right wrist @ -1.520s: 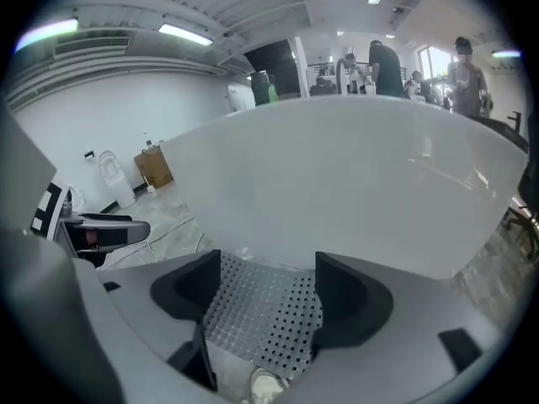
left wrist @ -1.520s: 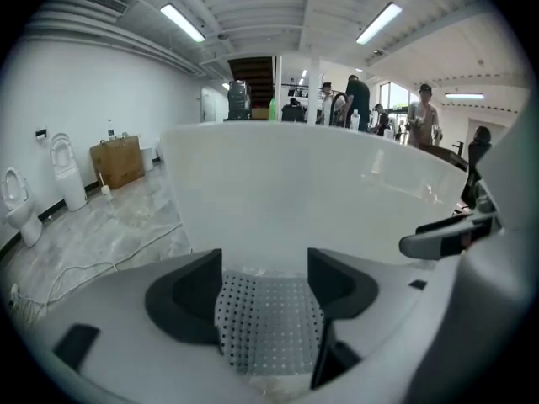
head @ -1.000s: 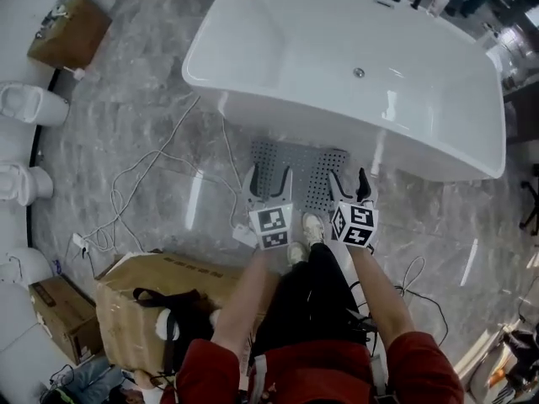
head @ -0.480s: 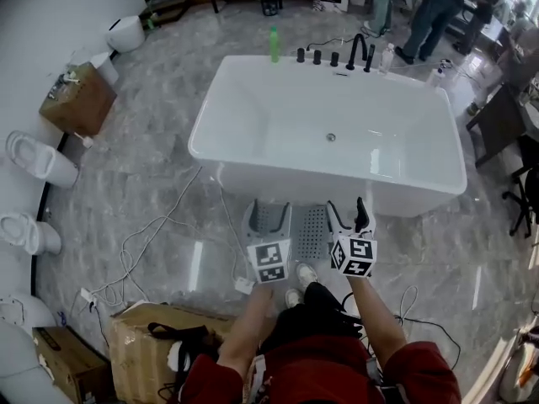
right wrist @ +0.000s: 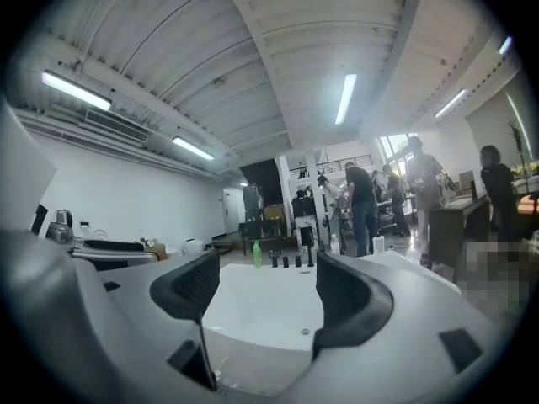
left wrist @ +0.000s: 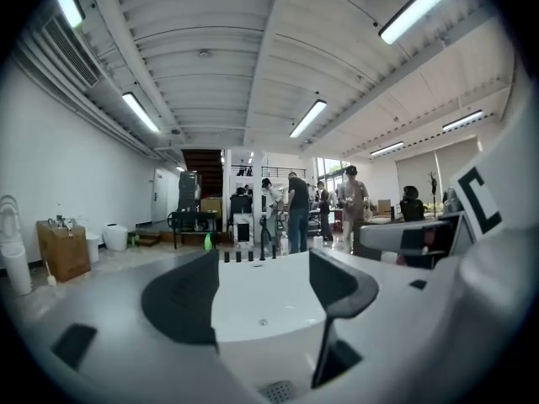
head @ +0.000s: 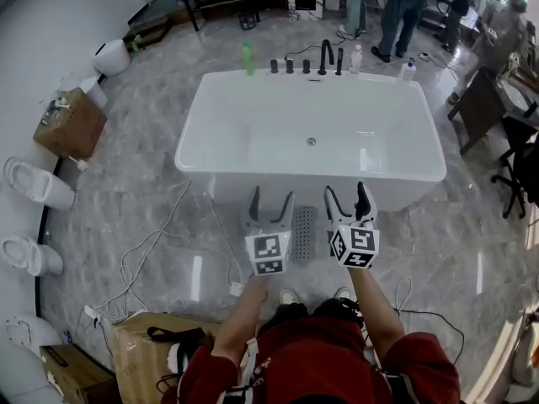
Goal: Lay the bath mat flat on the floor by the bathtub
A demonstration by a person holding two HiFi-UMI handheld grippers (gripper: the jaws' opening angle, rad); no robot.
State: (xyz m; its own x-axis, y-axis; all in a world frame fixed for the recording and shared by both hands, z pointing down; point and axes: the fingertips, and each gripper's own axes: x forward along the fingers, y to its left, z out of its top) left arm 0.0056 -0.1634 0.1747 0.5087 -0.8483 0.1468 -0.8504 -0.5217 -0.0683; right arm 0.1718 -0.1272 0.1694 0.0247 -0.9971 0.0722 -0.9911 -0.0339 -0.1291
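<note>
A grey perforated bath mat lies flat on the marble floor against the near side of the white bathtub; my grippers cover most of it. A corner of the mat shows at the bottom of the left gripper view. My left gripper is held up above the mat, open and empty. Beside it my right gripper is also open and holds nothing. Both point over the tub, whose basin fills the space between the jaws.
White cables trail across the floor at left. A cardboard box sits near my left leg, another box and toilets line the left wall. Black taps and a green bottle stand at the tub's far rim. People stand beyond.
Both grippers have risen from the mat and now point level over the tub. The head view has tilted up, showing more of the room.
</note>
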